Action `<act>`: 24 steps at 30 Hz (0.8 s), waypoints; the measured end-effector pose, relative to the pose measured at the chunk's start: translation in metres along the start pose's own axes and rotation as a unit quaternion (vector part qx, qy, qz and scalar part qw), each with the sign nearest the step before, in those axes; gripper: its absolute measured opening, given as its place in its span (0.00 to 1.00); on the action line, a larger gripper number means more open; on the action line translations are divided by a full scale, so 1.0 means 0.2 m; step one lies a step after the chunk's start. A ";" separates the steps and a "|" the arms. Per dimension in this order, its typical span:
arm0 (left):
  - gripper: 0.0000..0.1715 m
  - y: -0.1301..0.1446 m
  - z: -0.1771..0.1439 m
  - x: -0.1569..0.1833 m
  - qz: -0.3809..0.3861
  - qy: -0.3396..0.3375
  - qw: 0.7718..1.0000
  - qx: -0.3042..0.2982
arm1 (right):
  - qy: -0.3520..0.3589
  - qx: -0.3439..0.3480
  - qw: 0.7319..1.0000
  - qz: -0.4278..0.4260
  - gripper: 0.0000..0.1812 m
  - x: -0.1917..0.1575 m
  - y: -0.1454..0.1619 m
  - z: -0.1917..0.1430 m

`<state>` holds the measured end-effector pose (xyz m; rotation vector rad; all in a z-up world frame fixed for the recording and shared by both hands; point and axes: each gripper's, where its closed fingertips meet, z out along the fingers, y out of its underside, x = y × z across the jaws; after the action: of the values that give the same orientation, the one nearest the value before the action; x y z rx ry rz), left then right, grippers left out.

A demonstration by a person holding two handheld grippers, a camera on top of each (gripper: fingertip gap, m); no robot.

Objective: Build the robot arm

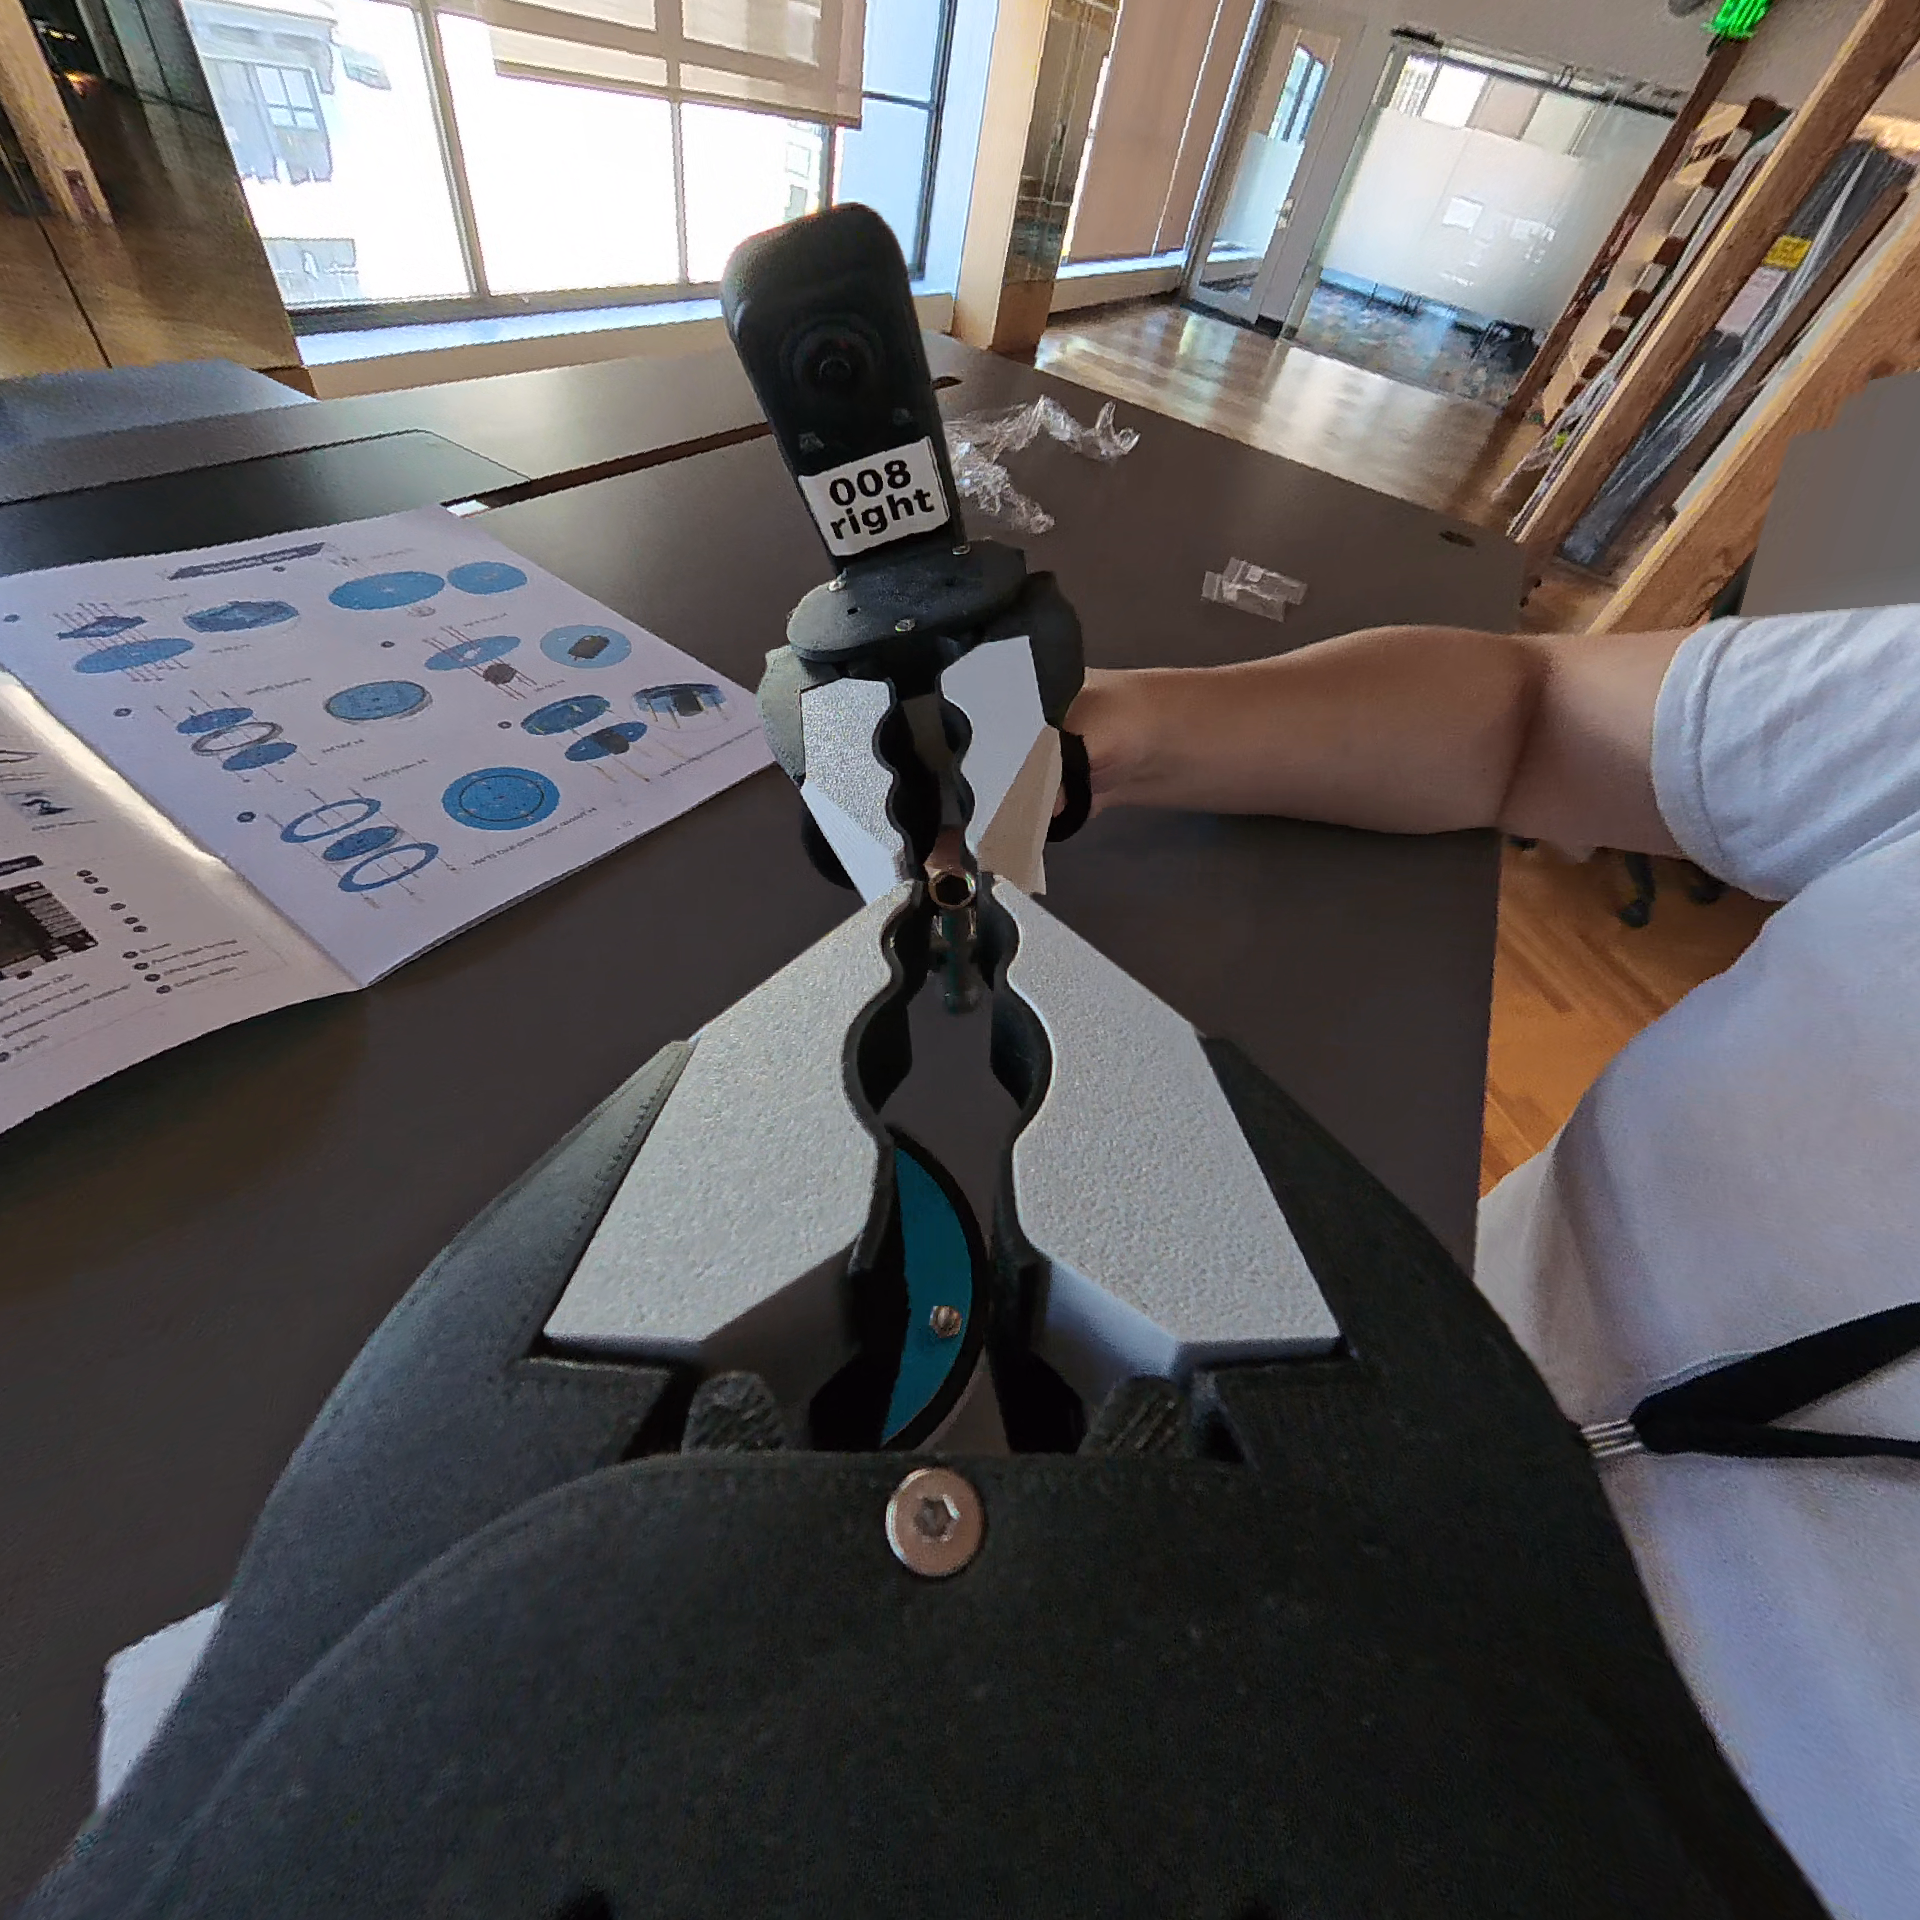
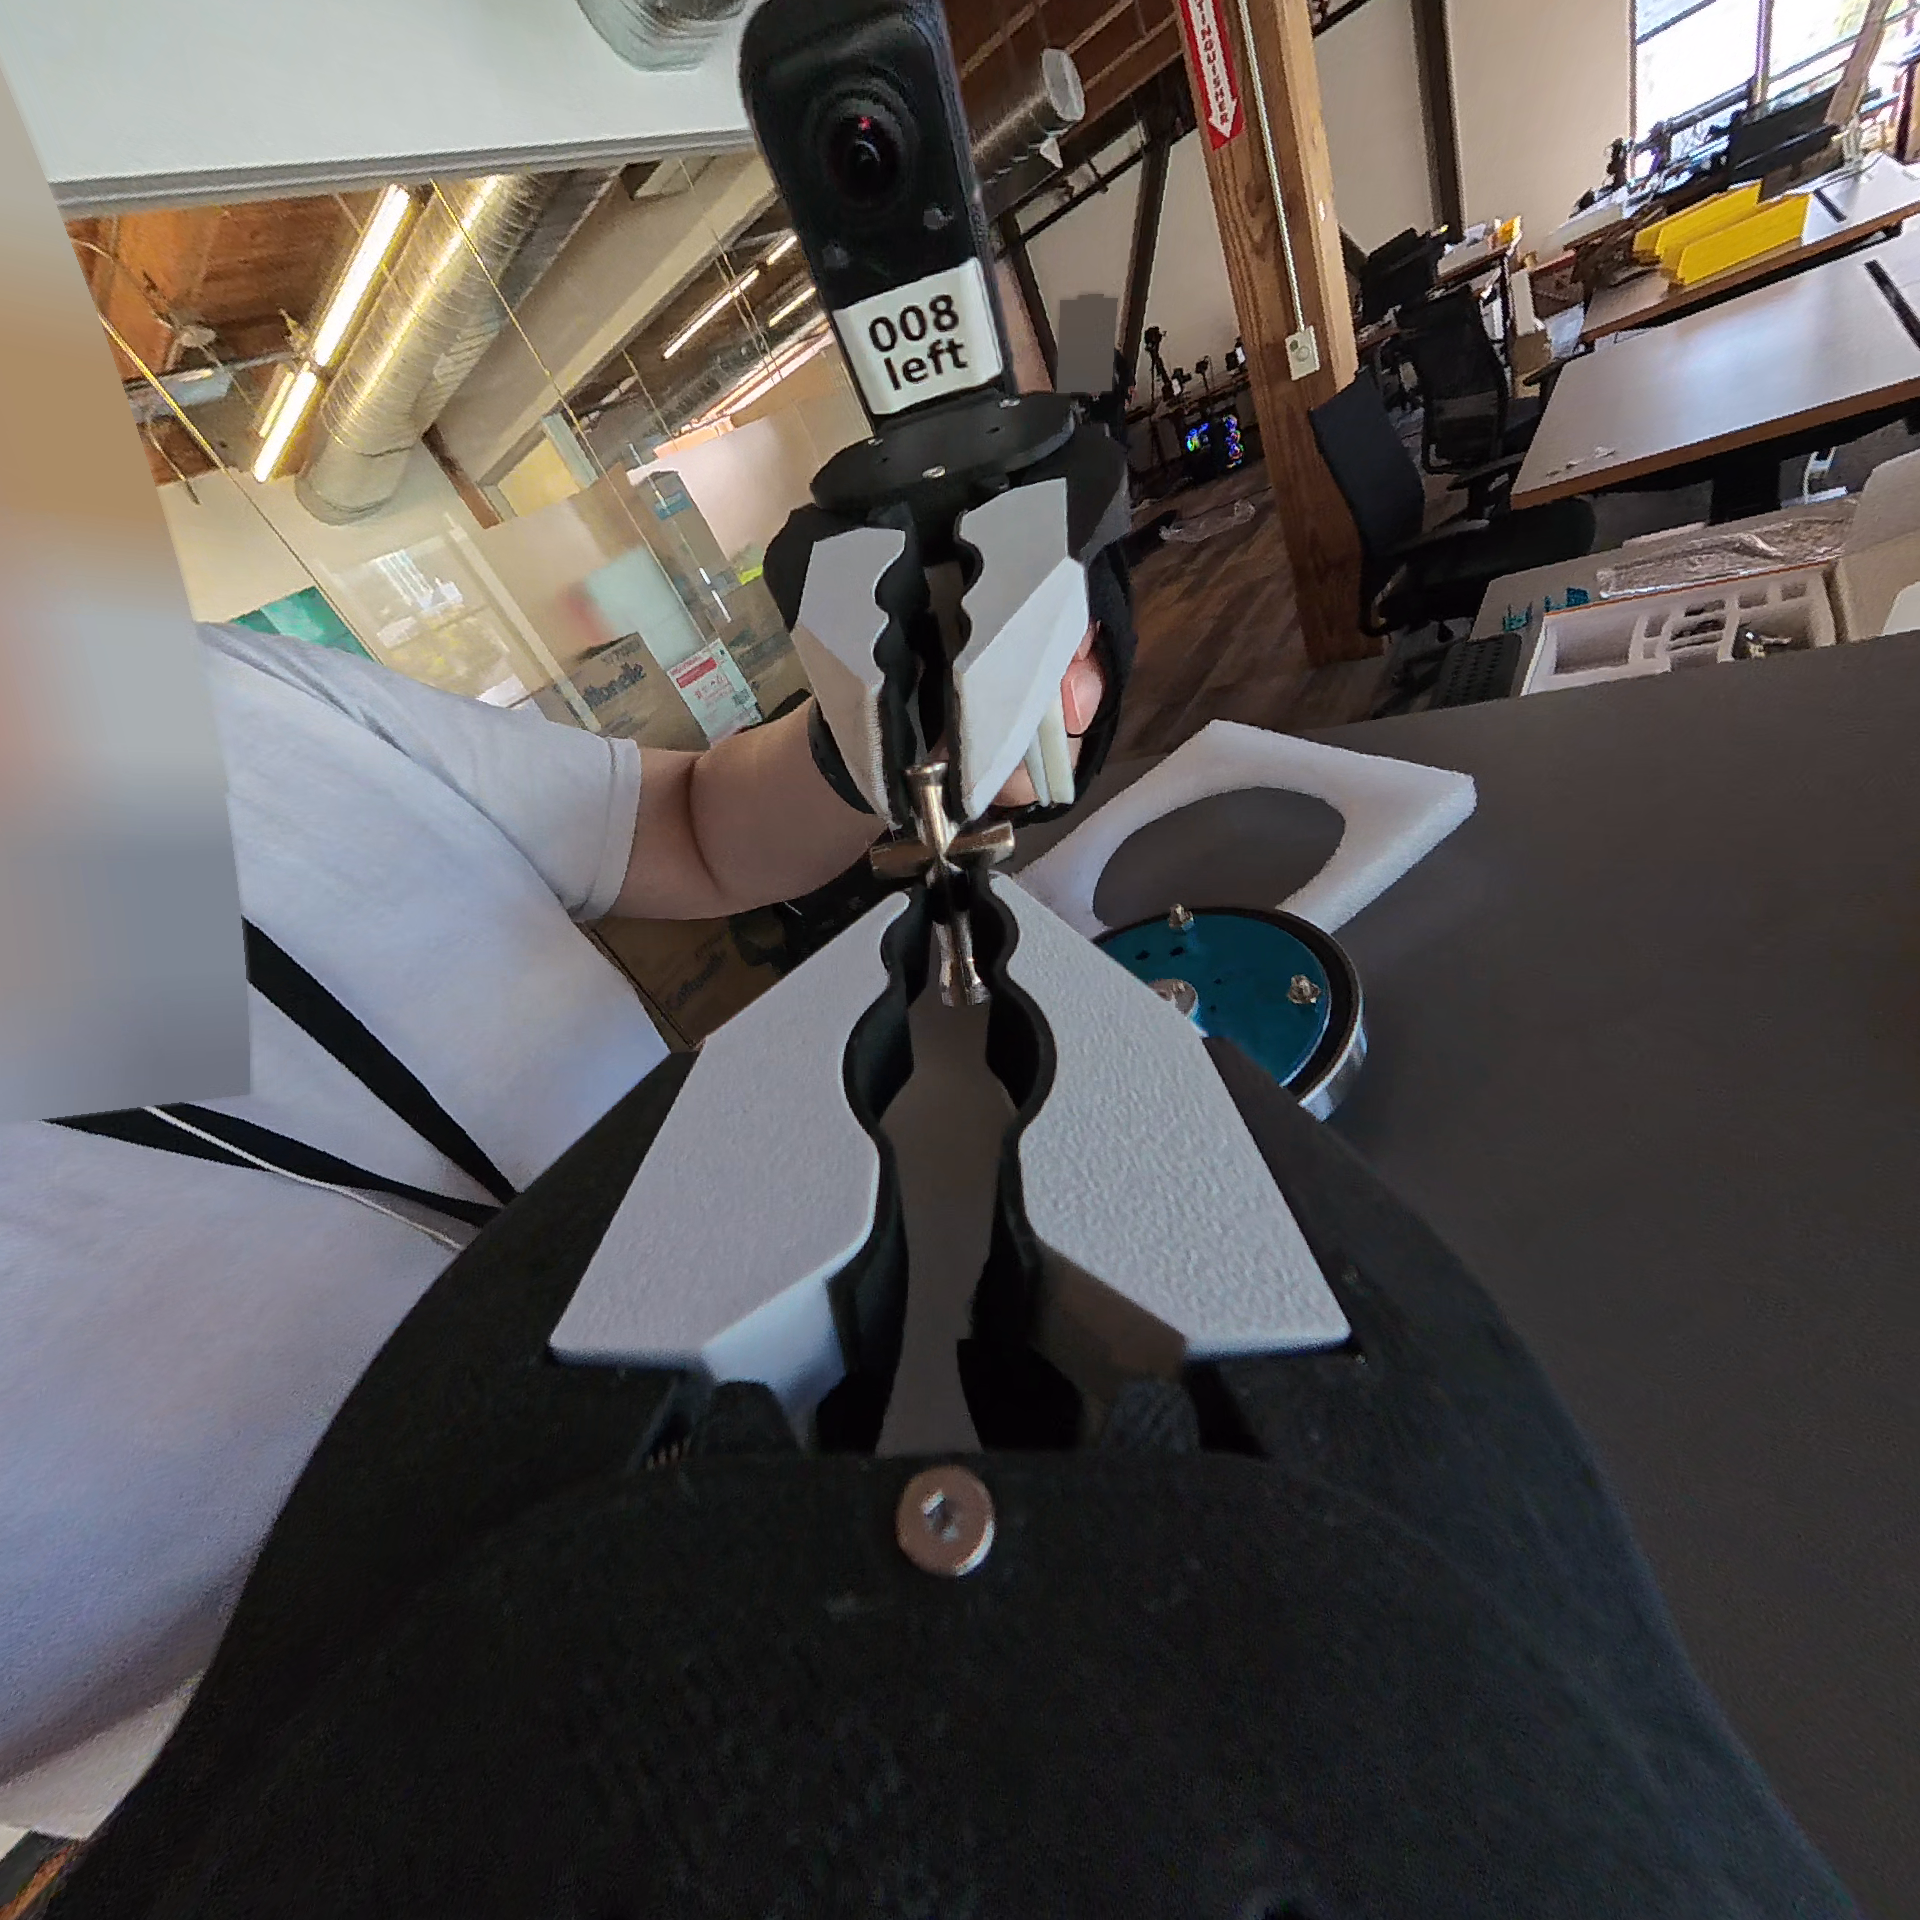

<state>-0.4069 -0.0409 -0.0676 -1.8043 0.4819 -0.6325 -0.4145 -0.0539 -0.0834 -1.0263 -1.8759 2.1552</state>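
A small metal cross-shaped wrench [image 2: 940, 857] hangs in the air between my two grippers, which face each other tip to tip. My left gripper [image 1: 951, 909] is shut on one arm of the wrench [image 1: 953, 894]. My right gripper [image 2: 951, 902] is shut on the opposite arm. Each gripper also shows in the other's view, the right one in the left wrist view [image 1: 940, 847] and the left one in the right wrist view [image 2: 925, 774]. A blue disc with a black rim and small screws [image 2: 1247, 987] lies on the dark table [image 2: 1662, 1039] below; it shows through my left fingers' gap [image 1: 930, 1278].
An open instruction booklet [image 1: 312, 727] lies on the table to the left. Crumpled clear plastic [image 1: 1018, 447] and a small clear bag [image 1: 1252, 592] lie farther off. A white foam sheet with a round cutout [image 2: 1382, 821] lies beside the disc. A person's arm [image 1: 1351, 727] reaches in. Both grippers' tips are close together, under 4 cm apart.
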 end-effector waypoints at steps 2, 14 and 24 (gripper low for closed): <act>0.04 0.03 0.01 0.00 0.029 -0.010 0.999 -0.009 | 0.001 -0.012 1.000 -0.007 0.03 0.01 0.03 0.00; 0.04 0.19 0.05 -0.07 0.087 -0.054 0.990 -0.099 | 0.082 -0.135 0.987 -0.035 0.03 0.14 0.17 0.03; 0.04 0.17 0.07 -0.07 0.076 -0.046 0.994 -0.061 | 0.099 -0.150 0.982 -0.052 0.00 0.13 0.16 0.02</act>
<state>-0.4095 -0.0333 -0.1061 -1.8822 0.5999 -0.4208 -0.4260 -0.0515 -0.1245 -1.1182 -2.1442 1.6783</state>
